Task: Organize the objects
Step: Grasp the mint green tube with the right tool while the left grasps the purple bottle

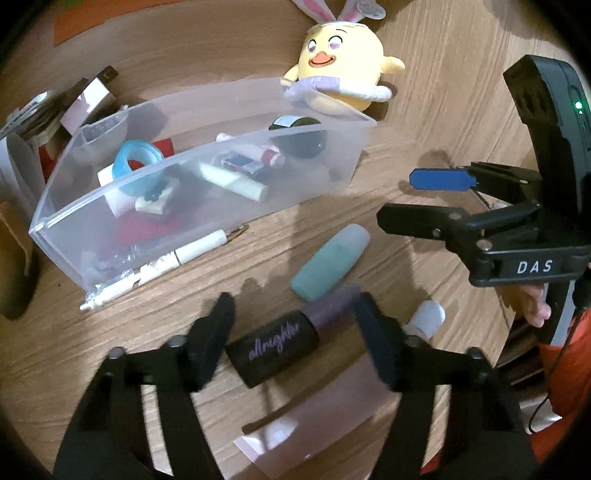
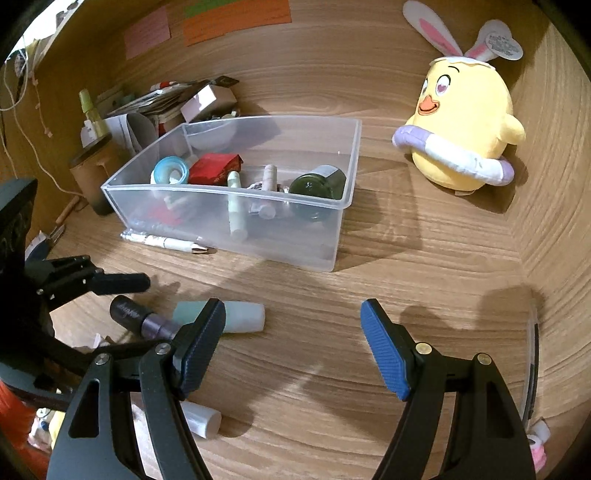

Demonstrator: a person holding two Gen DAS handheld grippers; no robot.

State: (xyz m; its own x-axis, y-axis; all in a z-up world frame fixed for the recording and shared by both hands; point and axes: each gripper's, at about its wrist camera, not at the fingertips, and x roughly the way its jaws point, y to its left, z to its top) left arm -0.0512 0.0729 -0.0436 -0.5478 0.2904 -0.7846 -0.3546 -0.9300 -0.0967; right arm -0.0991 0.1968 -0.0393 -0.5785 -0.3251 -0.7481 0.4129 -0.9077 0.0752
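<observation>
— Where do the two tools stand?

— The left tool (image 1: pixel 293 325) is low over the wooden table (image 1: pixel 406 122), its jaws spread to either side of a black bottle (image 1: pixel 273 345) lettered "allnighter", which lies on its side with a purple cap (image 1: pixel 334 301). The fingers flank the bottle; whether they touch it I cannot tell. The right tool (image 2: pixel 293 343) hovers with its blue-padded fingers (image 2: pixel 386 356) spread wide and nothing between them.

— And the other loose things?

— A mint-green tube (image 1: pixel 328 264) with a pale cap lies just beyond the bottle, near its purple end. A small white cylinder (image 2: pixel 201 419) lies close to the right tool's left finger. A white pen (image 2: pixel 168 242) rests against the front wall of the clear bin (image 2: pixel 229 242).

— What is in the bin?

— A roll of blue tape (image 2: pixel 168 171), a red box (image 2: pixel 214 168), a pale green stick (image 2: pixel 234 206), a dark green jar (image 2: pixel 319 184) on its side at the right end, and some smaller pieces too muddled to name.

— Anything else on the table?

— A yellow chick plush (image 2: pixel 467 125) with rabbit ears and a lilac swim ring sits well to the right of the bin. Behind the bin's left end there is a clutter of boxes and papers (image 2: pixel 173 101), and coloured notes (image 2: pixel 236 16) hang on the wall behind.
</observation>
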